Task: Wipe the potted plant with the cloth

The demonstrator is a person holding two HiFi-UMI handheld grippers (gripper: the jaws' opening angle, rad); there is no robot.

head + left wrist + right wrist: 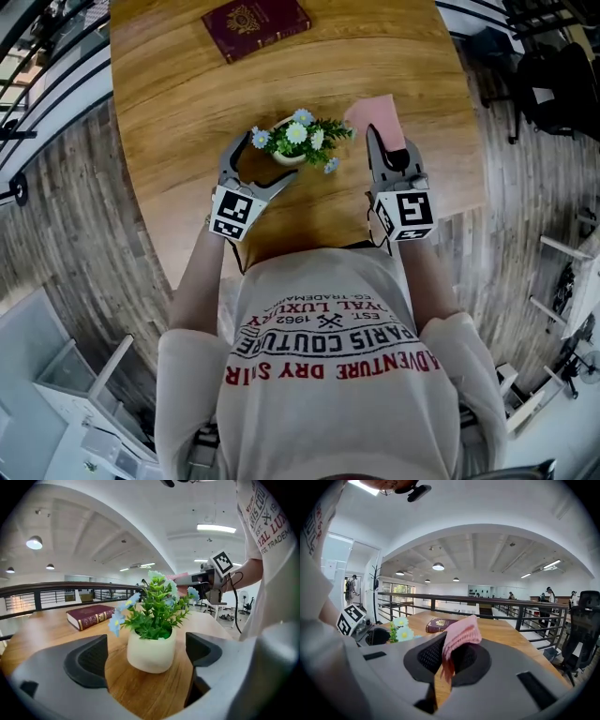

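Now the counter [169, 103] carries the plant [298, 141] upright at the mouth of the spread jaws of the left tool [261, 161], clear of both, while the right tool [387, 150], just to its right, pinches the pink cloth [373, 114]. The wipe looks to turn on carrying the cloth leftward onto the plant. Only the left gripper view shows the gaps beside the pot [151, 651]; the head view hides them.

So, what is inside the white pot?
Green leaves and pale blue flowers rise from the pot, filling its mouth. Whatever soil or filler lies below is covered by them.
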